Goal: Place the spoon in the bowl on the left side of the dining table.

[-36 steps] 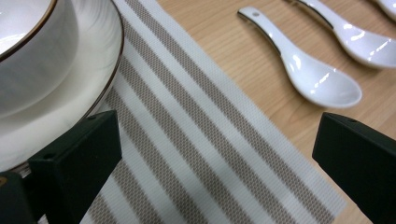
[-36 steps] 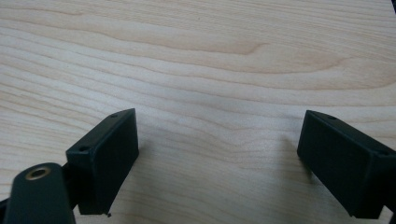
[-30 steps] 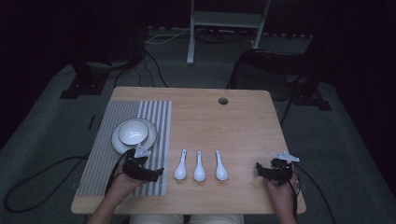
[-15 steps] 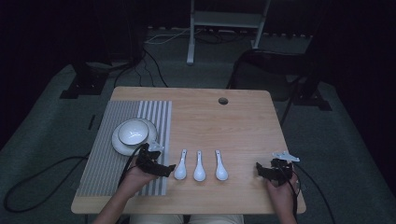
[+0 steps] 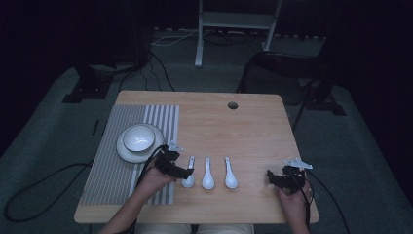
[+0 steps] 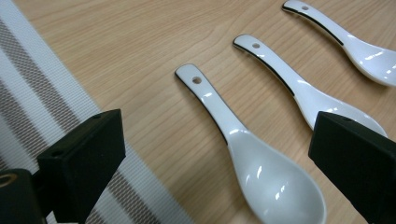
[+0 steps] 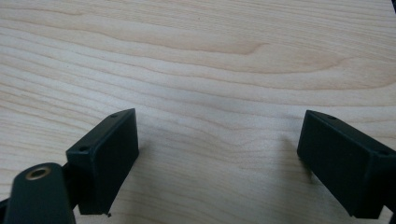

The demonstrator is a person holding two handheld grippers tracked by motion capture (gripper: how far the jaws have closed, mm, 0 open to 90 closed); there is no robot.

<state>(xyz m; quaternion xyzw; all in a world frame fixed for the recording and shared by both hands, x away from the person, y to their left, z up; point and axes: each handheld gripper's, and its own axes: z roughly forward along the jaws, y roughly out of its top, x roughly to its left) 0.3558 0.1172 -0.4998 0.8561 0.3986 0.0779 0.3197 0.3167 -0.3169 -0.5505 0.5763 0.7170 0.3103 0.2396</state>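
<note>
Pale wood-grain worktop (image 5: 243, 131) at frame centre, over dark grey carpet. Striped placemat (image 5: 104, 175) at left. Left gripper (image 6: 219, 154), fingers spread wide around nearest white spoon (image 6: 252, 158), lower centre. Right gripper (image 7: 219, 154) at lower right, fingers spread over bare wood.

Frame centre: three spoons (image 5: 208, 173) lie side by side on the table (image 5: 243, 131). Left of them lies a placemat (image 5: 117, 175), bearing a plate (image 5: 125, 152) with a bowl (image 5: 138, 138) on it.
</note>
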